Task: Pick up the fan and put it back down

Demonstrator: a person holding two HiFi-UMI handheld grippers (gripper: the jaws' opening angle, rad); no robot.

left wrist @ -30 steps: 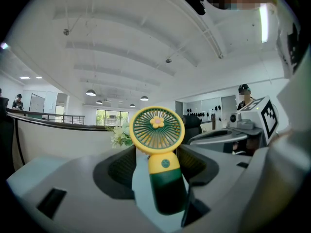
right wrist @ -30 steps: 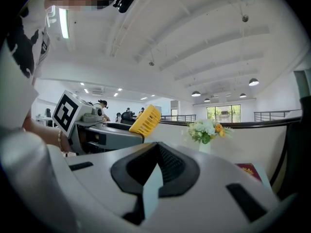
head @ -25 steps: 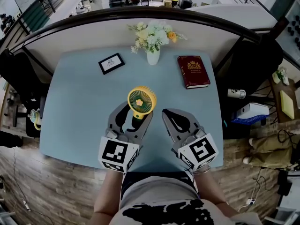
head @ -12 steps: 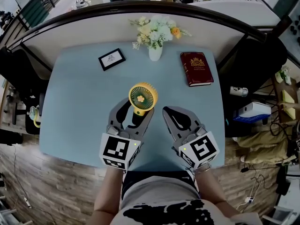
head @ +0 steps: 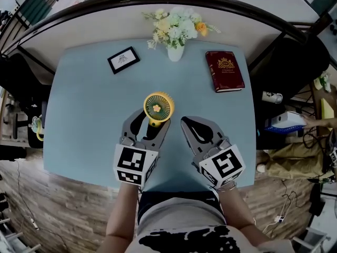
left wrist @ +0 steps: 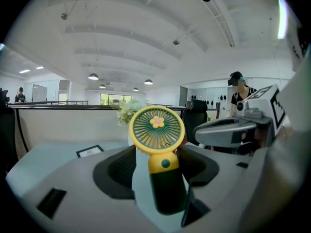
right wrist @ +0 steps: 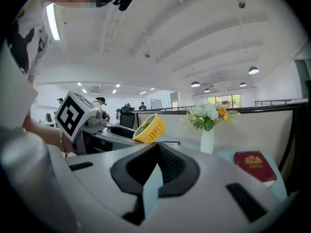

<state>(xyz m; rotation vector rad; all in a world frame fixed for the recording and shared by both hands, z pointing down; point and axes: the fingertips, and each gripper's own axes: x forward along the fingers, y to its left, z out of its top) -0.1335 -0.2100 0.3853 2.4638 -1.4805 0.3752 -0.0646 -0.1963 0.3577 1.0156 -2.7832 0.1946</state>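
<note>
Nothing legible in front of me. The dark red hardback book [head: 225, 71] at far right bears a gold crest and lettering too small to read, and the print on the black-framed white card [head: 124, 60] at far left just blurs.

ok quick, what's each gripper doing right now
left gripper: closed on the fan, gripping its dark handle
right gripper: closed, holding nothing

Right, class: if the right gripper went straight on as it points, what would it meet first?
Probably the yellow head of the fan, just ahead and slightly left of the right gripper. Depth is unclear, so it might merely clip the rim or pass it.
</note>
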